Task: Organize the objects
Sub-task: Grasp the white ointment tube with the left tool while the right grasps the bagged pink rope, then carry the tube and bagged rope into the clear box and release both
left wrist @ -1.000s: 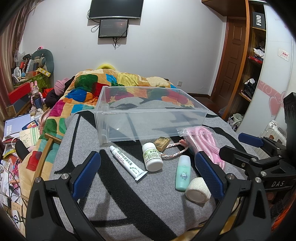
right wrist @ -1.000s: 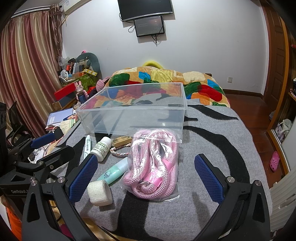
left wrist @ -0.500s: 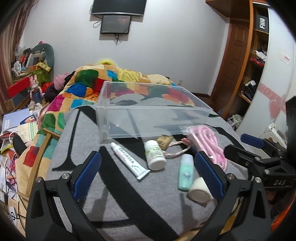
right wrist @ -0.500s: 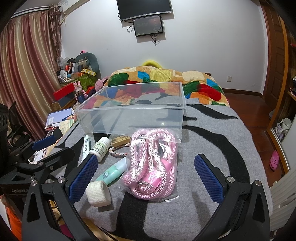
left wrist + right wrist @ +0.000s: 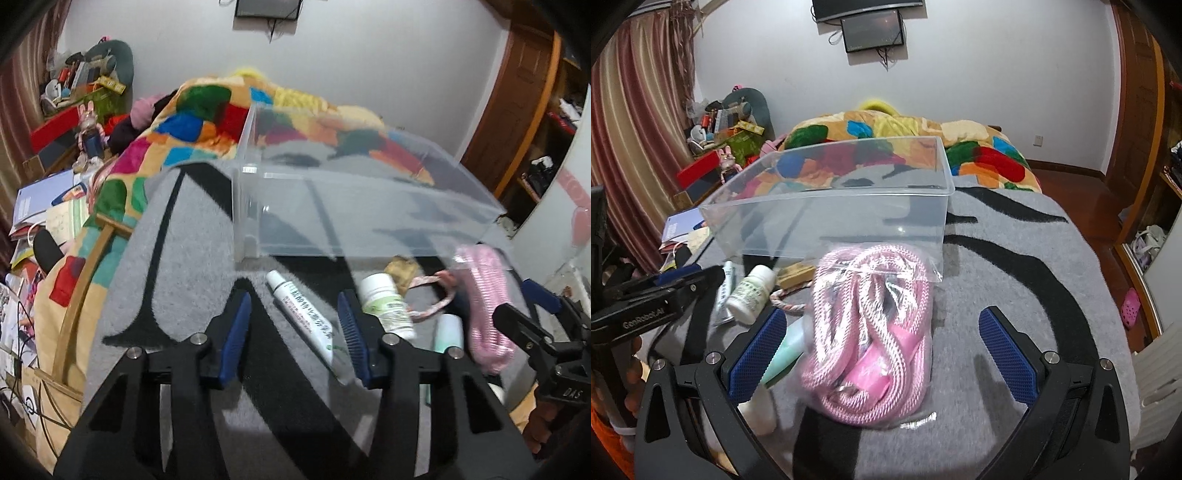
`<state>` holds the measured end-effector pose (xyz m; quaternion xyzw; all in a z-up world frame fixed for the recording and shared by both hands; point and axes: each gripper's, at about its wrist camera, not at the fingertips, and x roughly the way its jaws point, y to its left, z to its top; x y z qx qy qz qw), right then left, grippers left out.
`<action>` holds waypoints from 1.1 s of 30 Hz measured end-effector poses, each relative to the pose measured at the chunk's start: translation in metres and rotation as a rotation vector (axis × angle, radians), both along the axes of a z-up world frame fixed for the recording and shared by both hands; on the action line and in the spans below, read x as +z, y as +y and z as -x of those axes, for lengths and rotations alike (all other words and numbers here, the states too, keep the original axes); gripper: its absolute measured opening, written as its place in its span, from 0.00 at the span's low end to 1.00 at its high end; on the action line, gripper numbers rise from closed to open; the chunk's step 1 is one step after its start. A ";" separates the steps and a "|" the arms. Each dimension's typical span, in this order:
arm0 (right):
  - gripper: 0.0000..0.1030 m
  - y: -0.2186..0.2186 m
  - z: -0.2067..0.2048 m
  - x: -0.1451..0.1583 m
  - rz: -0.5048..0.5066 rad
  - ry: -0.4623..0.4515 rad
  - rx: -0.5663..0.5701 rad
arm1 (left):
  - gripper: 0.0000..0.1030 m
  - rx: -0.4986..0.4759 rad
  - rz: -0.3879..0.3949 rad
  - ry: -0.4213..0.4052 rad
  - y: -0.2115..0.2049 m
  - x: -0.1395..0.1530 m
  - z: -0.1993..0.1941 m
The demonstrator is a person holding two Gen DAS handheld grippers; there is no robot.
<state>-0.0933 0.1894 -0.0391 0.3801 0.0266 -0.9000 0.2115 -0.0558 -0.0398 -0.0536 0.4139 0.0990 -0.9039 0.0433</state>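
A white ointment tube point(image 5: 301, 317) lies on the grey-and-black blanket point(image 5: 177, 288) just in front of the clear plastic bin point(image 5: 354, 206), beside a white pill bottle point(image 5: 388, 308). The left gripper point(image 5: 297, 341) is angled low over the tube, its blue pads partly spread on either side of it, apart from it. The right gripper point(image 5: 882, 360) hovers with fingers wide apart around the bagged pink rope point(image 5: 871, 332), which lies against the bin's front wall.
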 end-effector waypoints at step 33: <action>0.52 -0.002 0.030 0.066 0.116 0.108 0.029 | 0.14 -0.034 0.023 0.231 -0.016 0.077 -0.009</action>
